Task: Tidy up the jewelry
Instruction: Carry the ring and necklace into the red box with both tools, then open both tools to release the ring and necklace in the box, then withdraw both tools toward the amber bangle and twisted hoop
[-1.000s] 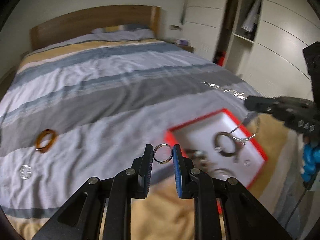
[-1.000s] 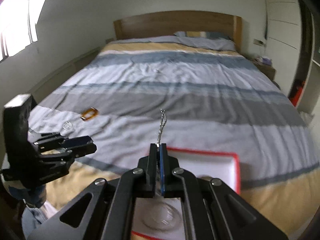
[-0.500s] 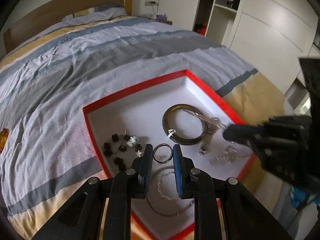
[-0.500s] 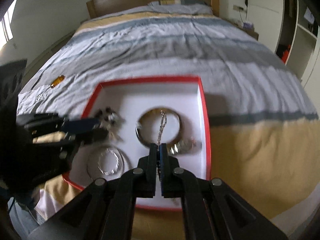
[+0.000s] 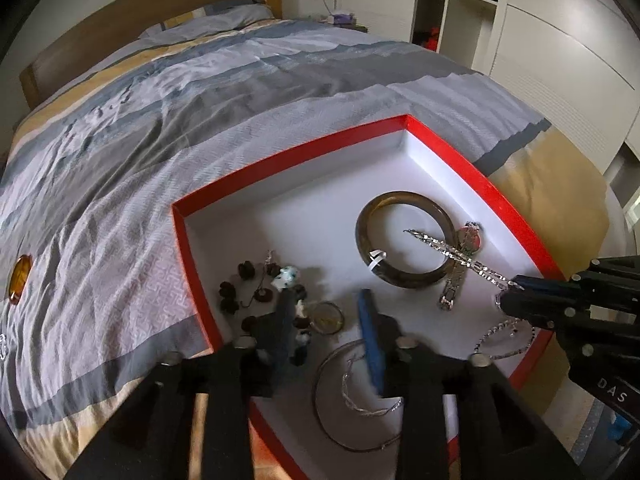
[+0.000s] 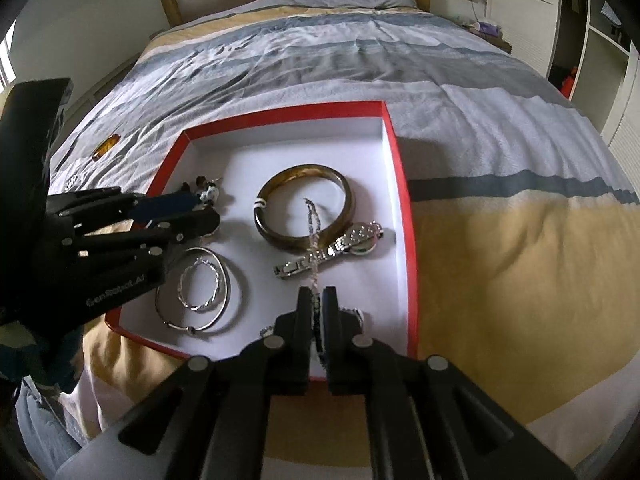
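A red-rimmed white box (image 5: 288, 164) (image 6: 400, 184) lies on the bed. My left gripper (image 5: 326, 316) is open low over its near left part; a small metal ring (image 5: 327, 317) lies free between the fingers on the box floor. My right gripper (image 6: 318, 300) is shut on a silver chain (image 6: 313, 224) (image 5: 452, 254) that lies across a brown bangle (image 6: 304, 206) (image 5: 404, 240) and a silver watch (image 6: 332, 248). A dark bead bracelet (image 5: 248, 292), a thin silver hoop (image 6: 196, 288) and a twisted silver bracelet (image 6: 202, 286) also lie in the box.
An amber bangle (image 5: 20, 278) (image 6: 106, 146) and a small clear piece (image 6: 72, 179) lie on the striped bedspread left of the box. The wooden headboard (image 5: 140, 20) is at the far end. White wardrobes (image 5: 560, 40) stand on the right.
My left gripper has opened and let go of the small ring, which now lies in the box. My right gripper has come lower, laying the chain over the bangle and watch.
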